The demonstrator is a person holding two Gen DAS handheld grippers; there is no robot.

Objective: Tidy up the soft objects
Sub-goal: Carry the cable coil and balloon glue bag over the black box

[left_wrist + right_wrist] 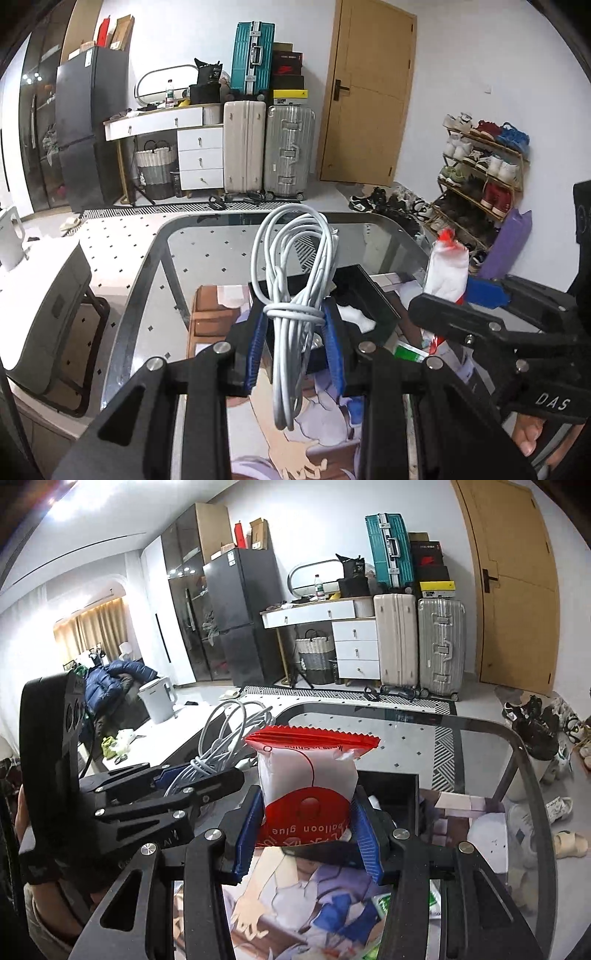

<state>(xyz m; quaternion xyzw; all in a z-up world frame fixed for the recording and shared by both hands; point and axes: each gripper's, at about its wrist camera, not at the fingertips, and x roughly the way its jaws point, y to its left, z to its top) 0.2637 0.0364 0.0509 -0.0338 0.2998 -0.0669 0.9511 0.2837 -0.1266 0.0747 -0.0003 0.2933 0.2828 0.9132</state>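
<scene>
My left gripper (295,325) is shut on a coiled white cable (295,266) and holds it upright above the glass table (147,266). The cable also shows in the right wrist view (221,738). My right gripper (306,827) is shut on a red and white balloon glue packet (310,775), held upright. That packet shows at the right of the left wrist view (447,269). A black open box (369,295) sits just beyond both grippers, with something white inside. It also shows in the right wrist view (391,790).
A printed anime mat (295,893) lies on the table under the grippers. A green packet (410,352) lies at the right. Suitcases (269,147), a white dresser (199,155), a door (369,92) and a shoe rack (480,173) stand beyond.
</scene>
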